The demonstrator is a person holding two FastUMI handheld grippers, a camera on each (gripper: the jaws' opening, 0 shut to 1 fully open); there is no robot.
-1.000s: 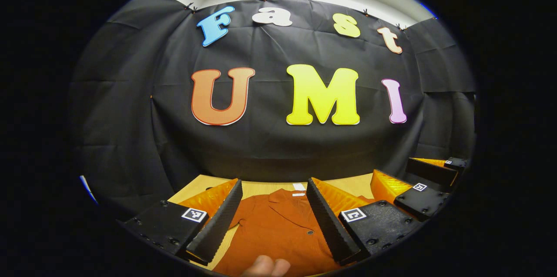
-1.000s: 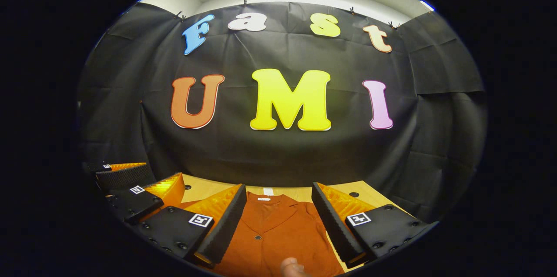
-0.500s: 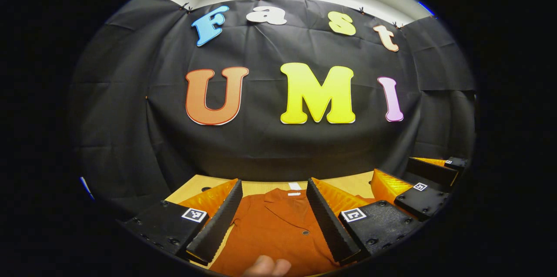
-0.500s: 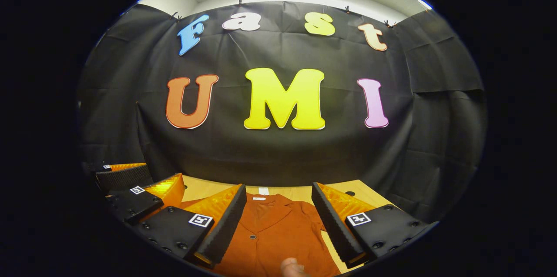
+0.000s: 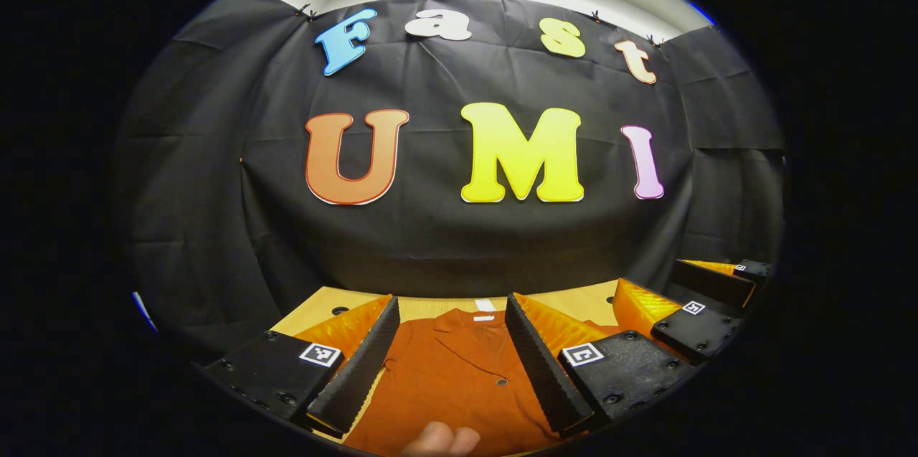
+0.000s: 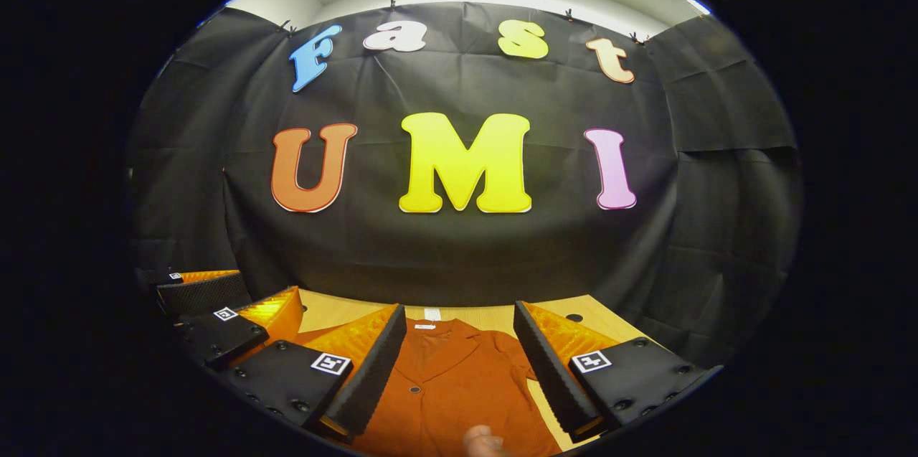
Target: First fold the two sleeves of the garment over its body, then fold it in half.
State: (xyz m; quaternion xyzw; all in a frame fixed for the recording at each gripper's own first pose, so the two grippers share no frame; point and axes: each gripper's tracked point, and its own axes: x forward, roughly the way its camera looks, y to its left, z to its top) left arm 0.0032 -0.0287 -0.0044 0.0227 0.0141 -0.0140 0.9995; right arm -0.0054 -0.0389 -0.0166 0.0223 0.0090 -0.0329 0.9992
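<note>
At bottom centre of both views, rust garment lay on wooden table, possibly unfolded. Left gripper and right gripper gaped wide, gripping nothing.

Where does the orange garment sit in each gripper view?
Left gripper view: orange garment at bottom centre, between that gripper's open fingers, collar toward the wall.
Right gripper view: the garment at bottom centre, between its own open fingers.
Shared landmark: the white neck label at the collar.
</note>
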